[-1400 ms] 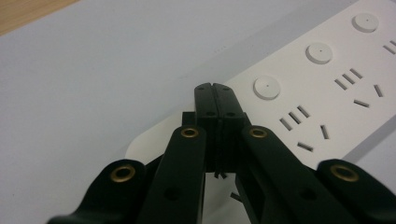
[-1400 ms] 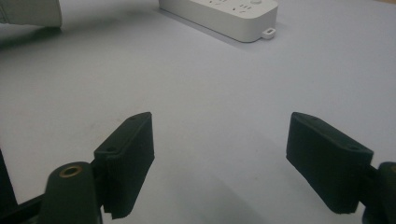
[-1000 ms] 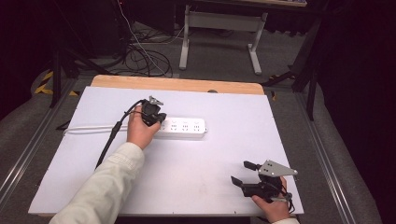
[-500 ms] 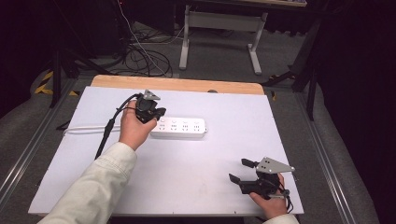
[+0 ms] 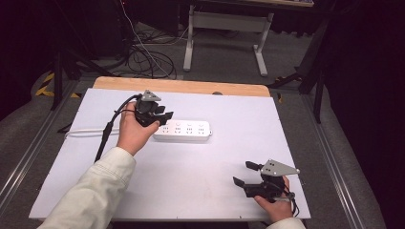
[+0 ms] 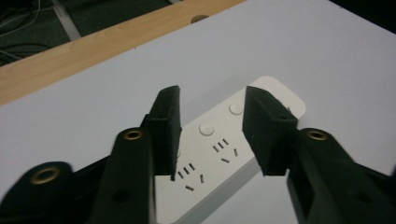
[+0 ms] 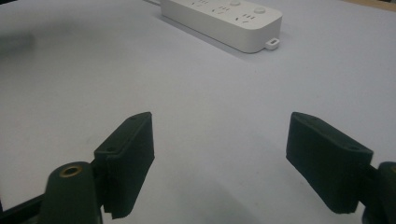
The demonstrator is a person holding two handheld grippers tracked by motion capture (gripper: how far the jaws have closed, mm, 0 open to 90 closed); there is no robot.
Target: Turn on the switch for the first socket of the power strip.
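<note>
Black jaws of the left gripper [image 6: 212, 128] stand apart, clamped on nothing, hovering over the left end of the white power strip [image 5: 184, 130]; in the left gripper view sockets and round buttons show in the gap between them. Whether the jaws touch the strip, cannot tell. Right gripper [image 5: 248, 174] has its jaws wide apart, empty, low over the white tabletop [image 5: 191, 186] near the front right corner, well apart from the strip.

Strip lies flat mid-table, its white cord [image 5: 83, 132] running off to the left.

Risks, judged: closing across the strip could pinch a button and toggle a switch; smooth plastic casing may slip from the jaws; dragging or lifting it could pull the cord taut, or snag it on the left gripper's own black cable [image 5: 109, 133].

Containers: none seen on the table.
</note>
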